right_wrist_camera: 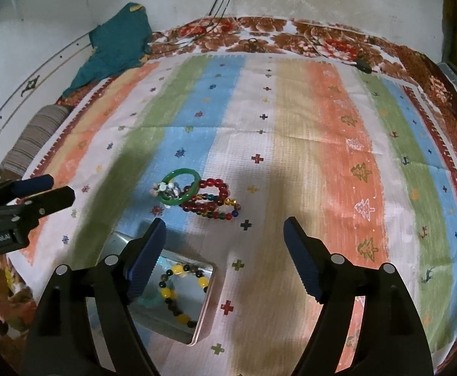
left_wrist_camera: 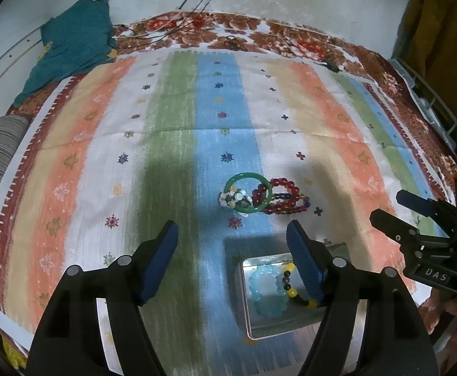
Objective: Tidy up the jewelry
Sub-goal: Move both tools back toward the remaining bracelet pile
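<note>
Left wrist view shows the green bangle [left_wrist_camera: 248,191] lying flat on the striped bedspread [left_wrist_camera: 307,119], overlapping the red bead strands [left_wrist_camera: 286,199] beyond the metal tin [left_wrist_camera: 260,329] — probably stiff, smooth and slippery, so best pinched across its rim; the beads run sideways, limp. Both the left hand-held gripper [left_wrist_camera: 232,263] and the right hand-held gripper [right_wrist_camera: 224,258] are spread, empty.

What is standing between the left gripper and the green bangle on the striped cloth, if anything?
Nothing visible blocks it. Only bare striped cloth lies between the open left gripper and the green bangle. But the bangle is tangled in a pile: a pale bead bracelet lies across its left side and red bead strands touch its right.
</note>
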Demonstrator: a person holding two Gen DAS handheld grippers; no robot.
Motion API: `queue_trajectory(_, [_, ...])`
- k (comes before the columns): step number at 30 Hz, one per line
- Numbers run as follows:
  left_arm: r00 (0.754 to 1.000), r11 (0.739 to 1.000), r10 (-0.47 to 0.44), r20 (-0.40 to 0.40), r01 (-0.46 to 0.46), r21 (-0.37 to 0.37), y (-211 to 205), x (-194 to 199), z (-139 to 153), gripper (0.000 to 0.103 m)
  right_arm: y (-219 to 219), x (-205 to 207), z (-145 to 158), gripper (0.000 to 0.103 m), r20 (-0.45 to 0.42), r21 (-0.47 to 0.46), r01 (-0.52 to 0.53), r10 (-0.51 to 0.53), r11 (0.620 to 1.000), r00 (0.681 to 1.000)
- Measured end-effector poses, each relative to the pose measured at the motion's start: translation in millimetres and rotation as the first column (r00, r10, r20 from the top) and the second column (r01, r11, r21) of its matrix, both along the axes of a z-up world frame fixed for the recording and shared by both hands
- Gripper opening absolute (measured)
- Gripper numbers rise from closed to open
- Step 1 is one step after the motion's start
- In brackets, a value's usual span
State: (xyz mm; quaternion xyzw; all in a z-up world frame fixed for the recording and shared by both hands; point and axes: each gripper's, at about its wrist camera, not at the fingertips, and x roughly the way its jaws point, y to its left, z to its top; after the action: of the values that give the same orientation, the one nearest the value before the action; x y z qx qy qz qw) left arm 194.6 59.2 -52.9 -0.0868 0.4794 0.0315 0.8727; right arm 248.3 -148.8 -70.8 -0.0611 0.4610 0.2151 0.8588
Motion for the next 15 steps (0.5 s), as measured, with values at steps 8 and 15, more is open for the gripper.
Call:
queue_trajectory(8, [1.0,1.0,0.018,-0.015,-0.019,-0.009,10,17,-6,0.072,4,24,-6,0.077,-0.034,0.019,0.013,-0.012,1.0,0.999])
queue_trajectory(15, [0.998,1.0,0.026,-0.06,-0.027,-0.01,16,38,-25,0.071,11,40,-19,0.077,-0.08,0.013,0.002,-0.001,1.0,0.997])
